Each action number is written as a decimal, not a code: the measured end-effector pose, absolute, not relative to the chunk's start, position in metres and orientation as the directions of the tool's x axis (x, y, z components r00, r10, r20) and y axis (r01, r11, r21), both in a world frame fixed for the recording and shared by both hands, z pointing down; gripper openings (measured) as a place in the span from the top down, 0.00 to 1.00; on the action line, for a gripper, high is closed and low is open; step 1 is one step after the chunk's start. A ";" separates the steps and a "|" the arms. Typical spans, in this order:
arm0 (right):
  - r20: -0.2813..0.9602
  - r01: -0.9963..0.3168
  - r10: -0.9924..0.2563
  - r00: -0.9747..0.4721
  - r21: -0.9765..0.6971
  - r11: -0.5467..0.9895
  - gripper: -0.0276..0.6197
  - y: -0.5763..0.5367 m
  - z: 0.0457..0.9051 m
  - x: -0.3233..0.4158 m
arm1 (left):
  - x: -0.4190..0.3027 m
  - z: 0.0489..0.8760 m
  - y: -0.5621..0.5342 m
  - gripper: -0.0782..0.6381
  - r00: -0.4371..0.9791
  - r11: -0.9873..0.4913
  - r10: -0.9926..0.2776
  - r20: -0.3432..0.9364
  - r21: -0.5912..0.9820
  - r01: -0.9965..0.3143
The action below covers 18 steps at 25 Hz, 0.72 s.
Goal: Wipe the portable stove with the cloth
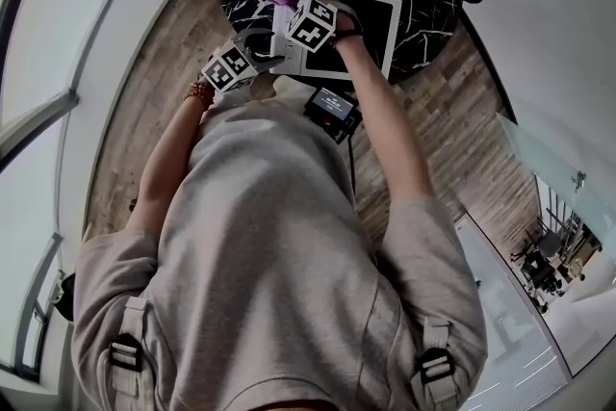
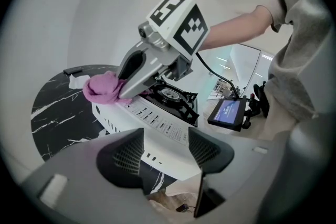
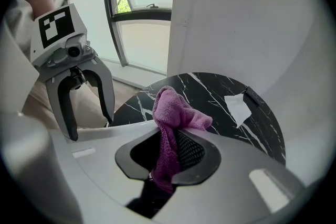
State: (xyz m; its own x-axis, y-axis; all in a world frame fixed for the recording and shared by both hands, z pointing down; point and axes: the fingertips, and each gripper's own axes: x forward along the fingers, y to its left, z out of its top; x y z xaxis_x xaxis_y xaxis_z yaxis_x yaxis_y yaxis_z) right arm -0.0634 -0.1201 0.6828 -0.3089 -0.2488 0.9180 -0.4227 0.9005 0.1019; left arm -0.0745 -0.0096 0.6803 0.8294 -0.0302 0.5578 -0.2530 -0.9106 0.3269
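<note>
Cloth (image 2: 103,87) at stove's (image 2: 173,157) corner; label print (image 2: 153,118) — unreadable

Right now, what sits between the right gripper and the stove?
The pink cloth, clamped in the right gripper, resting on the white portable stove; the left gripper view shows it.

We see a round black marble table (image 3: 210,93) with white veins, standing on a wood-plank floor (image 1: 452,101). The white portable stove (image 2: 157,126) sits directly on it, just ahead of the left gripper (image 2: 166,150) and beneath the tips of the right gripper (image 3: 169,147). Beyond the right gripper and off to its right, near the far rim, lie a scrap of white paper (image 3: 237,107) and a small dark strip (image 3: 255,97) just beside it.
</note>
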 end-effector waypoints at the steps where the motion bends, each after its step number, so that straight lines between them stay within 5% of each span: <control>1: 0.920 -0.418 -0.243 -0.309 0.098 0.903 0.84 -0.118 0.683 -0.064 | -0.075 0.680 -0.009 0.55 0.829 -0.911 -0.033 0.558 0.324 -0.254; 18: 0.916 -0.332 -0.189 -0.353 0.067 0.941 0.84 -0.055 0.685 -0.070 | -0.093 0.661 -0.015 0.55 0.822 -0.891 -0.148 0.549 0.287 -0.352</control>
State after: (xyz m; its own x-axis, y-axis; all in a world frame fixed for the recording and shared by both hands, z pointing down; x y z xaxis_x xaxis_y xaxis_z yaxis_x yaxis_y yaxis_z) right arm -0.0697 -0.0550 0.6850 -0.3525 -0.1894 0.9164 -0.3324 0.9408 0.0665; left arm -0.0933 -0.0147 0.6608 0.8224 -0.1481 0.5492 -0.3519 -0.8911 0.2866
